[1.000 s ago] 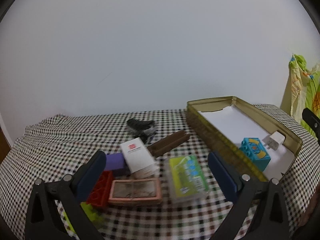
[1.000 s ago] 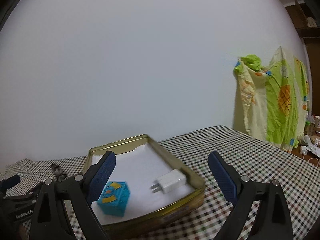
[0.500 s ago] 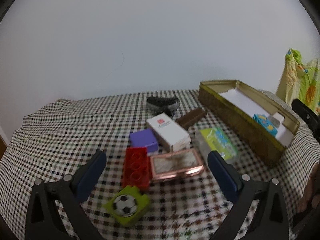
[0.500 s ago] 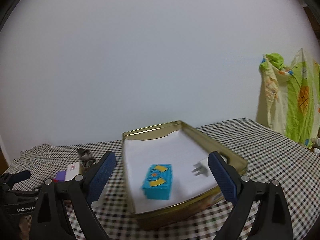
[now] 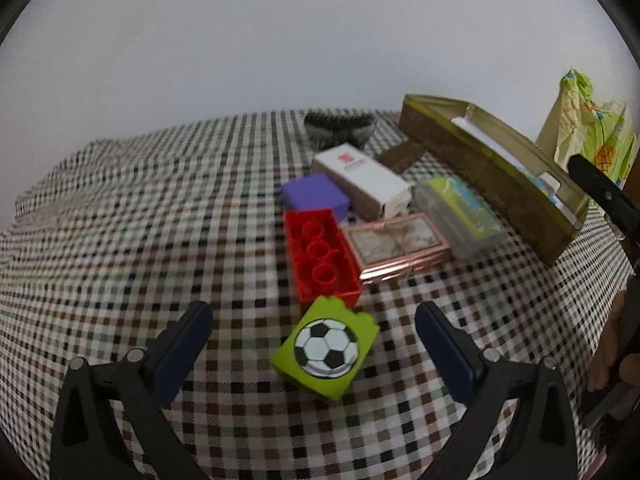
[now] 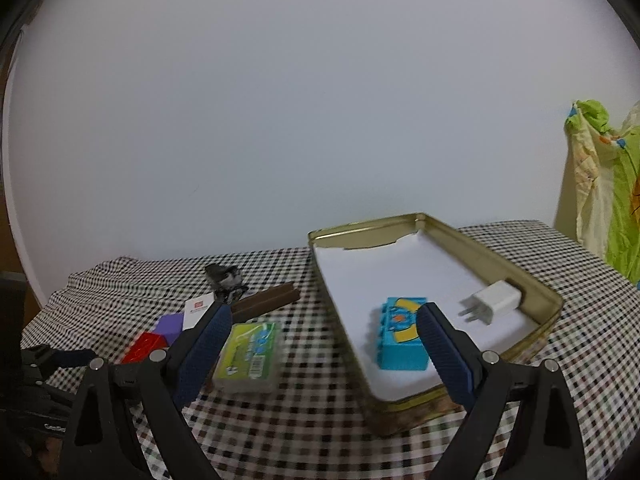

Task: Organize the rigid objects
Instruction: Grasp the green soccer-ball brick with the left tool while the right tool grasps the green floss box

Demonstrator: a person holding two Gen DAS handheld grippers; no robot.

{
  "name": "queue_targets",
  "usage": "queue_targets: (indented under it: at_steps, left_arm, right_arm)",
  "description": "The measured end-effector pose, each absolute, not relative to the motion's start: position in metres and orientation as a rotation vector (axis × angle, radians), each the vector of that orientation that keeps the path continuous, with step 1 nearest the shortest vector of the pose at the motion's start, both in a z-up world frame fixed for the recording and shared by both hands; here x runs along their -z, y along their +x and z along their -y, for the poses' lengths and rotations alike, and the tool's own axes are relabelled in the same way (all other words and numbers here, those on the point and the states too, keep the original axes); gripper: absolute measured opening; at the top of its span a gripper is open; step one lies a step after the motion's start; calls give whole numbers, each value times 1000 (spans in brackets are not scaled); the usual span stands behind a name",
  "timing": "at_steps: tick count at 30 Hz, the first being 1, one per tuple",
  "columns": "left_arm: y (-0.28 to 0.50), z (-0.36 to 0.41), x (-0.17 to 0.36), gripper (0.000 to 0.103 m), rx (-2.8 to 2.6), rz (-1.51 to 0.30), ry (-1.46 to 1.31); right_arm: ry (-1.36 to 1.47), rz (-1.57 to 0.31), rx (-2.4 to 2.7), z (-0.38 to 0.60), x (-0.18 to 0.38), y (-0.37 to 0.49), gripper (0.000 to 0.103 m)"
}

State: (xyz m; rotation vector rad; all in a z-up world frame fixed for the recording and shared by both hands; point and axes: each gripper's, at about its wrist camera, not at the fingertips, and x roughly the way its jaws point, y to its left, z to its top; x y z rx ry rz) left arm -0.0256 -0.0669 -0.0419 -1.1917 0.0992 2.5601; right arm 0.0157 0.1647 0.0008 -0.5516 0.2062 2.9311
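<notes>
The left gripper (image 5: 312,328) has its jaws spread wide and empty, hovering with the lime-green soccer-ball block (image 5: 326,347) between its blue pads in the lower centre of the left wrist view. Judgement: this block is the next item to pick. It lies tilted on the checked tablecloth (image 5: 132,216), its upper corner just beside or touching the red studded brick (image 5: 320,258); which of the two cannot be told.

To do the step well, the pads should close on the block's two flat sides, centred, after squaring to its tilt. A skewed close would likely pivot it against the red brick.

The right gripper (image 6: 322,340) is likewise spread and empty, low in its view between the green-labelled clear case (image 6: 249,356) and the gold tin (image 6: 496,256). The tin, at centre right, holds a turquoise block (image 6: 400,346) and a white charger plug (image 6: 490,302) on white lining. Its upper half is bare, giving ample room for placement.

Clutter sits above the green block: the copper-framed box (image 5: 396,246), purple block (image 5: 314,196) and white carton (image 5: 362,178). The cloth at left is open, so lifting and withdrawal look safest there. The tin's raised wall must be cleared on entry.
</notes>
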Motion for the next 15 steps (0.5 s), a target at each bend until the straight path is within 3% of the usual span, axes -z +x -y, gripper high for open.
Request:
queue_targets:
  at_steps: [7, 10, 12, 15]
  left_arm:
    - [-28, 64, 50, 79, -2549, -133, -1256]
    - [-26, 62, 49, 55, -2542, -172, -1233]
    - [-24, 60, 48, 30, -2534, -177, -1214]
    - [-23, 63, 48, 30, -2528, -148, -1210]
  right_arm:
    - [-618, -237, -2922, -162, 3, 8, 95]
    - [-639, -247, -2920, -161, 4, 5, 95]
    - [-647, -246, -2919, -161, 5, 4, 95]
    - [-653, -248, -2917, -161, 5, 3, 95]
